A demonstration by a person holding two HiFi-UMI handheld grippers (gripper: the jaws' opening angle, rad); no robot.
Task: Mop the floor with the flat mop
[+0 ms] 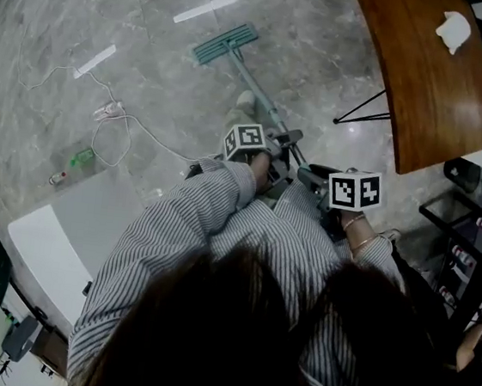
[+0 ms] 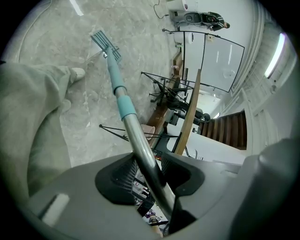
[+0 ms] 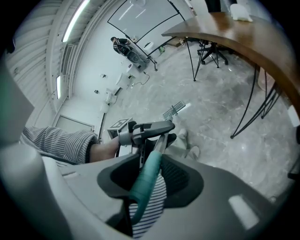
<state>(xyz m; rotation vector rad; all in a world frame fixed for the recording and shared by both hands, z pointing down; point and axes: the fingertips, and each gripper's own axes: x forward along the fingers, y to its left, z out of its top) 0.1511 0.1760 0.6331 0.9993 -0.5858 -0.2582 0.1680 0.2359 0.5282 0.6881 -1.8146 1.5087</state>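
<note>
Close against the person's striped shirt, the right gripper [image 3: 149,174] is clamped on the teal grip at the upper end of the long, steel-shafted flat mop [image 1: 226,43]. Just ahead of it, the left gripper [image 2: 151,177] pinches the bare steel shaft lower down. From there the pole slopes away past a pale shoe [image 1: 246,100] to the teal rectangular head, which lies flat on the grey marbled stone floor [image 1: 158,14]. A white cable [image 1: 108,112] loops over the floor on the person's left. A curved brown wooden table [image 1: 426,88] stands to the right, with a crumpled white cloth [image 1: 454,32] on it.
</note>
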